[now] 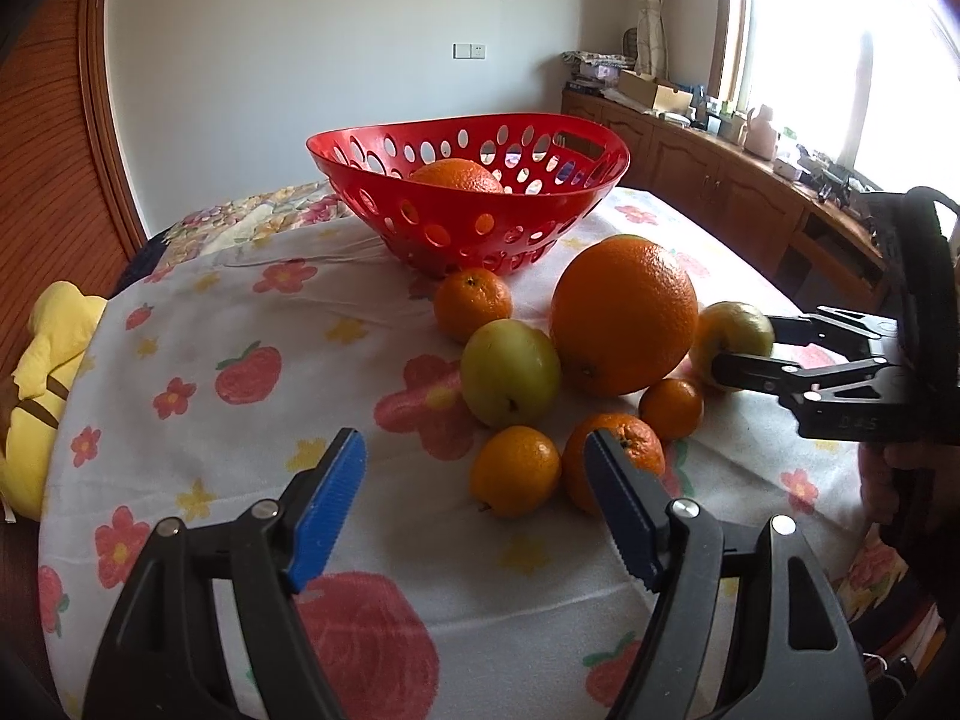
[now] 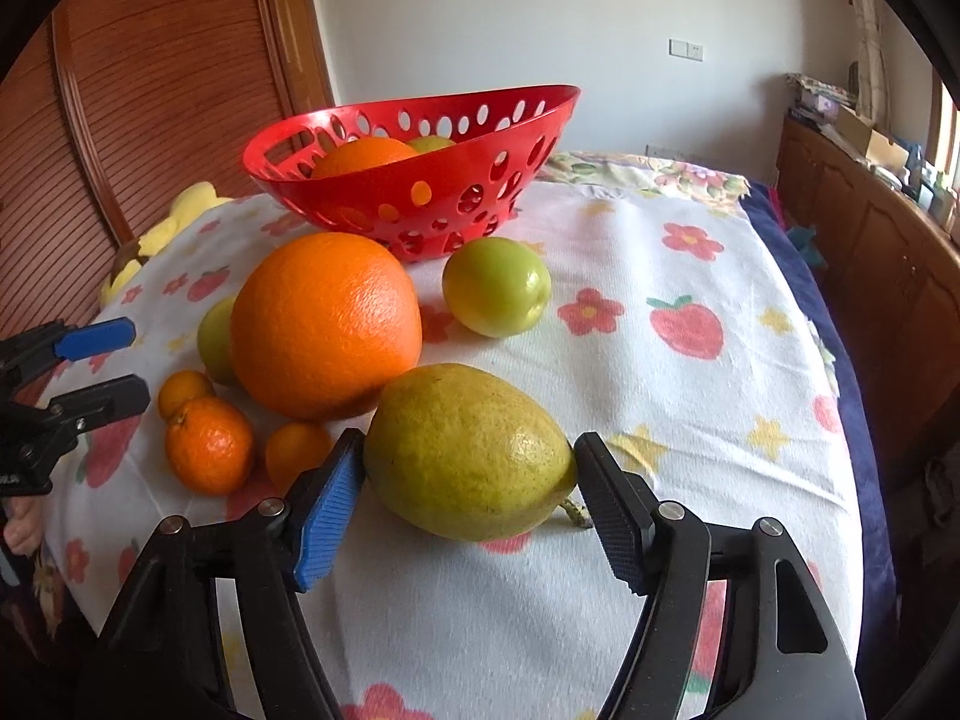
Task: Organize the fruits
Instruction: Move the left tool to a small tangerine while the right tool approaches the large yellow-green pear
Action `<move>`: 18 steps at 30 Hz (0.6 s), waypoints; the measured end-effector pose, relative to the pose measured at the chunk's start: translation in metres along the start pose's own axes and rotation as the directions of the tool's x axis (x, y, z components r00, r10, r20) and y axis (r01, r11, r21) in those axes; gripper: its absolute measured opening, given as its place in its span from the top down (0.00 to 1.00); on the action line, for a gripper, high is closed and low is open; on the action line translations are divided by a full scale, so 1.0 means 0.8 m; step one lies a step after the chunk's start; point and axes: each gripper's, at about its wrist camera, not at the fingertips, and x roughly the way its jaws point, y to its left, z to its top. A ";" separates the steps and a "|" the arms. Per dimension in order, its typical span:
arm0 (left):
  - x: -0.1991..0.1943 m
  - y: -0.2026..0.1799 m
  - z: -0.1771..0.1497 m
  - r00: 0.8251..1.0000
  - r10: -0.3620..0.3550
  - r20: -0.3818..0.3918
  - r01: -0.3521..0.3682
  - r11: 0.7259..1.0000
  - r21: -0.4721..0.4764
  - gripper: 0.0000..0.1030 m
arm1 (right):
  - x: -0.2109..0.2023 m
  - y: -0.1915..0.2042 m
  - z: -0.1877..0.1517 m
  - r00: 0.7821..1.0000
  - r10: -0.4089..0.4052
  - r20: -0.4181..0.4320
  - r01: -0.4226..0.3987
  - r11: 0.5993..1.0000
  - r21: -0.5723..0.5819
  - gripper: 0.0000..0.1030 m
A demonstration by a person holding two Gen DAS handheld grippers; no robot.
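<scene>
right wrist: right gripper (image 2: 468, 462) straddles pear (image 2: 468, 450) — left gripper (image 1: 474, 450) gapes.

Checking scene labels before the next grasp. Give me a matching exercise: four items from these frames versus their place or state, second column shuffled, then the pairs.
Column one:
1. pear
2. red basket
3. large orange
4. left gripper

Column two:
A. open, hovering near the small mandarins, holding nothing
B. on the cloth, between the two green apples
C. between the right gripper's open fingers, lying on the cloth
D. at the back of the table, an orange already inside

Pairs: 1-C, 2-D, 3-B, 4-A
</scene>
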 end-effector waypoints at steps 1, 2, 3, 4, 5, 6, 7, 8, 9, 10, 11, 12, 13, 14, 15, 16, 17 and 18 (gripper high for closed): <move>0.001 0.001 0.000 1.000 -0.003 -0.004 0.003 1.000 0.001 0.27 | -0.002 0.001 -0.002 1.000 0.001 0.000 -0.001 1.000 0.002 0.30; 0.001 0.001 0.001 1.000 -0.006 -0.006 0.006 1.000 0.000 0.27 | -0.005 0.000 -0.004 1.000 0.001 0.002 -0.001 1.000 0.003 0.30; 0.002 0.001 0.000 1.000 -0.006 -0.010 0.006 1.000 -0.001 0.27 | -0.008 0.001 -0.006 1.000 0.001 0.003 -0.001 1.000 0.004 0.30; 0.003 0.001 0.001 1.000 0.004 -0.012 -0.004 1.000 -0.003 0.27 | -0.011 -0.001 -0.009 1.000 0.002 0.002 -0.002 1.000 0.005 0.30; 0.004 0.002 0.001 1.000 0.009 -0.013 -0.009 1.000 -0.003 0.27 | -0.012 -0.001 -0.010 1.000 0.003 0.001 -0.003 1.000 0.006 0.29; 0.004 0.002 0.001 1.000 0.009 -0.013 -0.009 1.000 -0.004 0.27 | -0.014 0.000 -0.012 1.000 0.002 0.000 -0.002 1.000 0.008 0.30; 0.005 0.002 0.001 1.000 0.005 -0.014 -0.005 1.000 -0.005 0.27 | -0.016 -0.001 -0.014 1.000 0.000 0.002 0.000 1.000 0.011 0.29; 0.005 0.003 0.001 1.000 0.003 -0.015 -0.003 1.000 -0.010 0.27 | -0.017 0.000 -0.015 1.000 -0.001 0.004 0.001 1.000 0.010 0.29; 0.006 0.004 0.001 1.000 0.006 -0.019 -0.007 1.000 -0.015 0.27 | -0.017 0.002 -0.017 1.000 -0.001 0.005 0.001 1.000 0.008 0.29; 0.007 0.005 0.001 1.000 0.014 -0.023 -0.014 1.000 -0.020 0.27 | -0.018 0.003 -0.017 1.000 -0.003 0.007 0.003 1.000 0.004 0.29; 0.007 0.005 0.001 0.999 0.020 -0.026 -0.020 1.000 -0.024 0.27 | -0.018 0.004 -0.018 1.000 -0.006 0.011 0.006 1.000 0.000 0.29; 0.006 0.006 0.002 0.999 0.021 -0.028 -0.022 0.999 -0.027 0.27 | -0.017 0.004 -0.019 1.000 -0.008 0.016 0.008 1.000 -0.001 0.29; 0.007 0.007 0.001 0.999 0.019 -0.032 -0.020 0.999 -0.029 0.27 | -0.017 0.004 -0.019 1.000 -0.009 0.020 0.009 1.000 -0.001 0.29; 0.007 0.007 0.001 0.999 0.015 -0.040 -0.016 0.999 -0.031 0.27 | -0.017 0.004 -0.019 1.000 -0.009 0.024 0.009 1.000 -0.001 0.29; 0.008 0.006 0.002 0.999 0.014 -0.045 -0.015 0.999 -0.030 0.27 | -0.017 0.004 -0.020 1.000 -0.007 0.030 0.007 1.000 0.000 0.29; 0.009 0.006 0.001 0.999 0.019 -0.049 -0.021 0.999 -0.027 0.27 | -0.017 0.005 -0.020 0.999 -0.005 0.033 0.005 1.000 0.001 0.29; 0.009 0.006 0.000 0.998 0.022 -0.054 -0.023 0.999 -0.022 0.28 | -0.017 0.003 -0.021 0.999 0.000 0.038 0.000 1.000 0.006 0.29; 0.010 0.005 0.000 0.998 0.021 -0.056 -0.022 1.000 -0.019 0.29 | -0.018 0.001 -0.021 0.999 0.007 0.040 -0.007 1.000 0.014 0.29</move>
